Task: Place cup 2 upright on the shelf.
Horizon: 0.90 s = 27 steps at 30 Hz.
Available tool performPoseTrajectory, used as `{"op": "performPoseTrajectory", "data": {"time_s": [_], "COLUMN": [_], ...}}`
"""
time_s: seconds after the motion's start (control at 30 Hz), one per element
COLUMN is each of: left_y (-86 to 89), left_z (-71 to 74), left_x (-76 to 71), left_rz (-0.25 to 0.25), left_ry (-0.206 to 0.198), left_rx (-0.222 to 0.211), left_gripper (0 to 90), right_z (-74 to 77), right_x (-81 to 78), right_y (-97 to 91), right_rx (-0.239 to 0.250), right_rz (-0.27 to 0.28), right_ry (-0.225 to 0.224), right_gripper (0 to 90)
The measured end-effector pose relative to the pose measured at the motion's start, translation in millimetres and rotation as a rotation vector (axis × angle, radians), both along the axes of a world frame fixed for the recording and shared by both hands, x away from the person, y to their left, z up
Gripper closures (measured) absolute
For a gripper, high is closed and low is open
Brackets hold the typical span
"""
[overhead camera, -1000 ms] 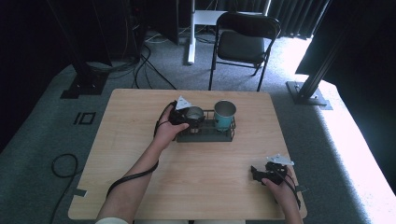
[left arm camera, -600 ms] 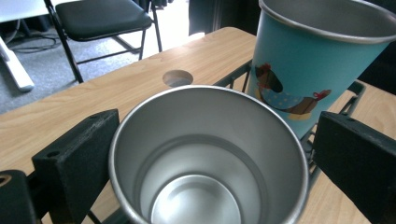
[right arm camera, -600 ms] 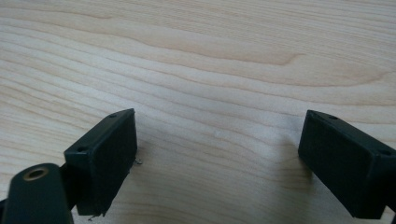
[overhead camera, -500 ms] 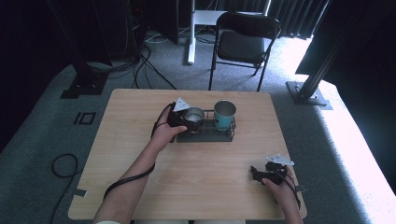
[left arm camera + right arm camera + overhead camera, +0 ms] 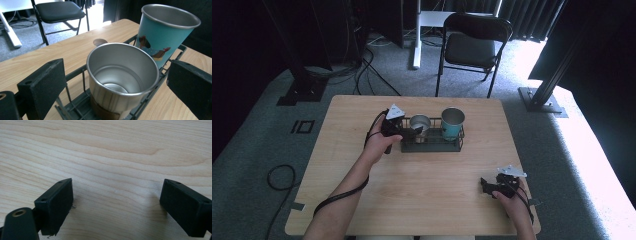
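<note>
Since the earlier frame the left tool [image 5: 412, 131] is barely shifting, jaws wide open around the steel cup [image 5: 122, 80] in the rack [image 5: 432, 145] at frame centre, probably not touching; closing comes next.

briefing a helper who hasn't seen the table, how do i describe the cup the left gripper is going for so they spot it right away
Find the black wire rack near the far edge of the wooden table; two metal cups stand in it. Take the cup at the rack's left end, nearest the left gripper: the plain steel cup, short and bare silver. Its neighbour, the teal cup, is taller and carries a printed picture.
</note>
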State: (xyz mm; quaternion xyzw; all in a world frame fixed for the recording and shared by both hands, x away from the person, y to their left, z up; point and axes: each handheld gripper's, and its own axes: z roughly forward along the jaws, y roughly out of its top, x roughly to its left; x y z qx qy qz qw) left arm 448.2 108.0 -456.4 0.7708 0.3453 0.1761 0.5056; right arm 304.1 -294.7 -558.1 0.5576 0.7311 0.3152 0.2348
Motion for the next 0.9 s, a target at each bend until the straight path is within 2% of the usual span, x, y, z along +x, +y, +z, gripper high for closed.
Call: {"op": "performPoseTrajectory", "data": {"time_s": [0.6,0.9], "left_y": [49.0,67.4], "left_z": [-4.0,-12.6], "left_x": [-19.1,-28.0], "left_rz": [0.083,0.115], "left_ry": [0.009,0.025], "left_rx": [-0.007,-0.003], "left_gripper": [3.0,3.0], "right_z": [0.0,0.0], "right_x": [0.1,0.0], "right_y": [0.0,0.0], "right_rx": [-0.001,0.000], "right_rz": [0.000,0.000], "right_ry": [0.000,0.000], "right_gripper": [11.1,11.1]}}
